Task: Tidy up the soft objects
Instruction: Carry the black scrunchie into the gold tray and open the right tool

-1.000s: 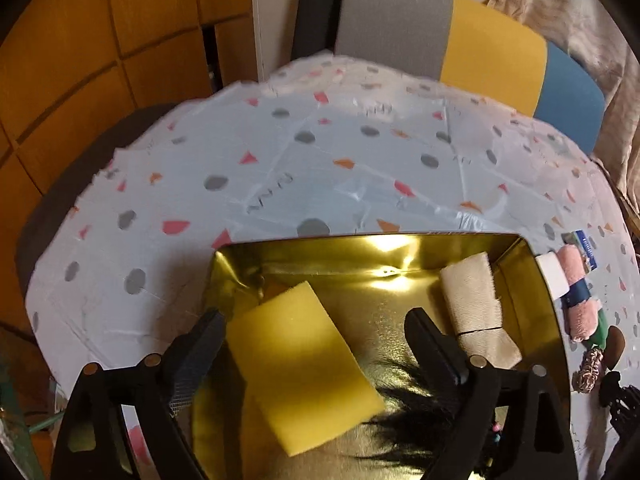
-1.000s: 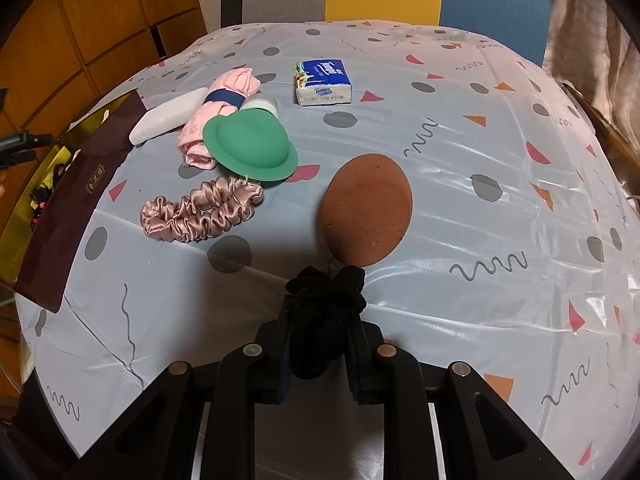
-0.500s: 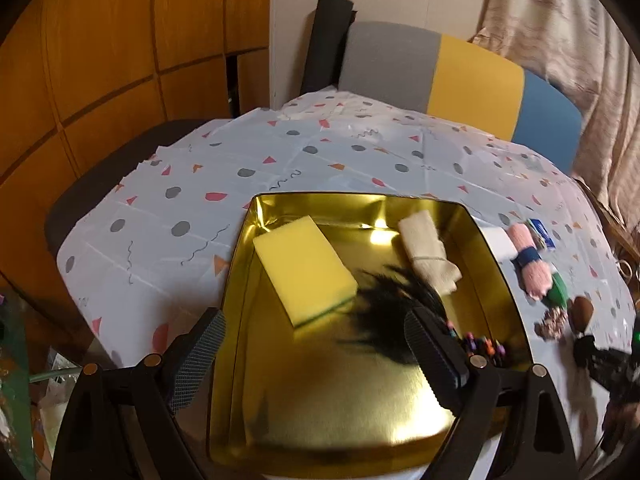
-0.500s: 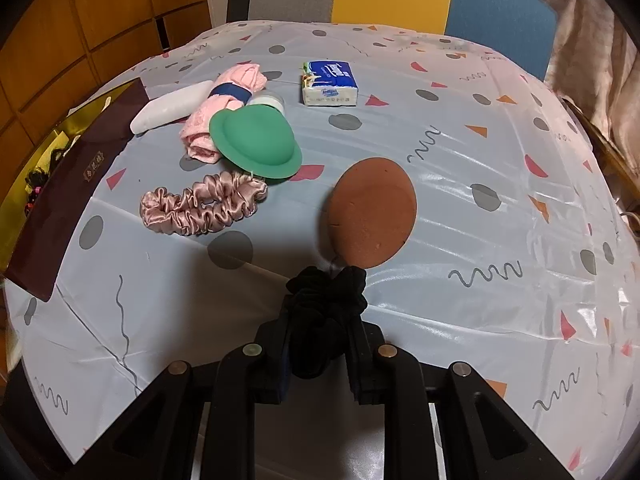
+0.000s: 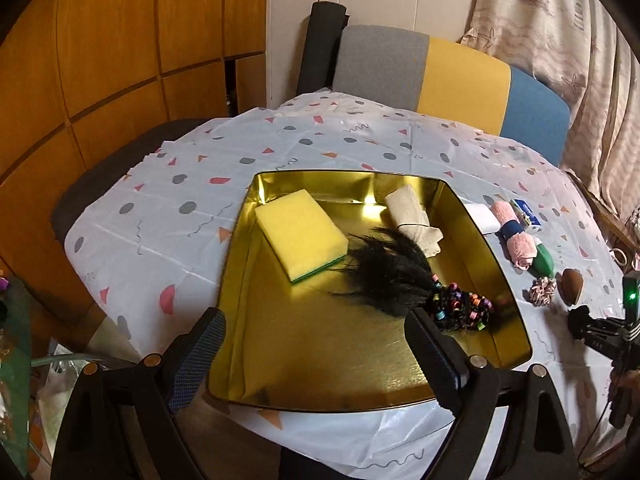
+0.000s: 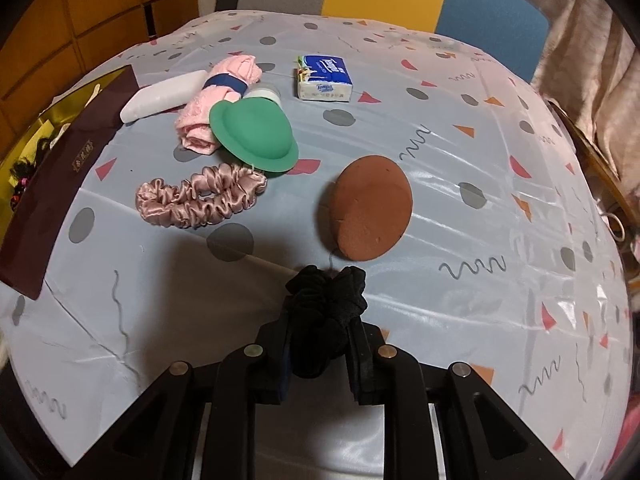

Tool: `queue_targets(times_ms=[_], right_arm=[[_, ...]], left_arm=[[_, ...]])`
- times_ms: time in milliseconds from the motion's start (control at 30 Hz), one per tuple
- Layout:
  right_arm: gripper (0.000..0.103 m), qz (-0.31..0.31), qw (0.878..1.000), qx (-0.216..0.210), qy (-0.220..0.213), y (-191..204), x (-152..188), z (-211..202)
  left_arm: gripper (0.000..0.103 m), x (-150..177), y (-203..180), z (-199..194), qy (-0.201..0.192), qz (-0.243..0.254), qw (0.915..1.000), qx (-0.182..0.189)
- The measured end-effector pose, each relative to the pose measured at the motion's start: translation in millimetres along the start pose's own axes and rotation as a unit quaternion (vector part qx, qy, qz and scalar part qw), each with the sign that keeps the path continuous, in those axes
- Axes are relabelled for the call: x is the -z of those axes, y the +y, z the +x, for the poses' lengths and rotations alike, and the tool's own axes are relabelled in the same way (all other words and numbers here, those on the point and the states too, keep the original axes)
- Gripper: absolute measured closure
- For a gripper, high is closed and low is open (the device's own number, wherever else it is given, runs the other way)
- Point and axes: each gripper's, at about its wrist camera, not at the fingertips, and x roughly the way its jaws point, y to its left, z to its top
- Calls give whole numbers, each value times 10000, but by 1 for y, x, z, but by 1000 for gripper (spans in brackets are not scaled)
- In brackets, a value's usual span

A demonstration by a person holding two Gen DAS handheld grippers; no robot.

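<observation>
- Left claw (image 5: 316,354) has pulled up and back from the shiny gold rectangular tray (image 5: 480,236) over the last second; jaws wide apart, holding nothing.
- The yellow foam sponge with green underside (image 5: 300,238) that sat right between those jaws a second ago now lies flat in the tray's far left part, apart from the claw – judged as just released, so that placement is done.
- Right claw (image 6: 320,338) is clamped tight on a black fabric scrunchie (image 6: 328,304), lifted off the tabletop (image 6: 480,240); barely changed across the second, only a slight shift of view.
- Judgement: scrunchie is the next item due for the tray; the tray sits at far left of the right wrist view, well apart from the claw.
- Count in tray, four items: one yellow sponge, one rolled beige cloth (image 5: 412,218) tied with a thin band, one black feathery tuft (image 5: 386,276), one black hair tie with coloured beads (image 5: 460,312).
- Tuft touches the sponge edge and overlaps the beige roll; beaded tie lies at the tuft's near right end.
- Count loose on tabletop, six seen: one pink satin scrunchie (image 6: 200,196), one brown oval felt pad (image 6: 372,208), one green hat-shaped piece (image 6: 252,134), one rolled pink towel with blue band (image 6: 216,100), one white oblong bar (image 6: 164,96), one blue-white tissue pack (image 6: 325,78).
- A white cylinder end peeks behind the green piece; cannot tell what it is.
- One dark maroon flat sleeve (image 6: 52,184) lies along the tray's edge.
</observation>
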Motion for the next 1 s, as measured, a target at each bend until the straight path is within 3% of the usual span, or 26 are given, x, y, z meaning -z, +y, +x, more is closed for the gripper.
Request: queue_targets(times_ms=[233, 367, 467, 600, 700, 867, 1000], right_arm=[[82, 147, 9974, -384, -598, 30, -9, -50], [82, -114, 9908, -876, -1029, 71, -23, -82], [82, -429, 9800, -1515, -1218, 115, -33, -99], [82, -825, 9621, -2362, -1089, 178, -42, -105], [82, -1113, 9517, -2726, -870, 223, -44, -96], [78, -1305, 9512, -2786, -234, 278, -44, -56], [75, -1376, 9612, -2390, -46, 292, -39, -32]], left_arm=[[10, 6, 11, 0, 6, -108, 9999, 5], [10, 7, 17, -2, -31, -191, 9998, 10], [10, 7, 21, -3, -35, -216, 9998, -31], [10, 8, 28, -4, -58, -254, 9996, -89], [10, 9, 33, -5, -62, -303, 9995, -107], [10, 10, 40, -7, -88, -328, 9993, -176], [10, 10, 43, -7, -90, -331, 9991, -232]])
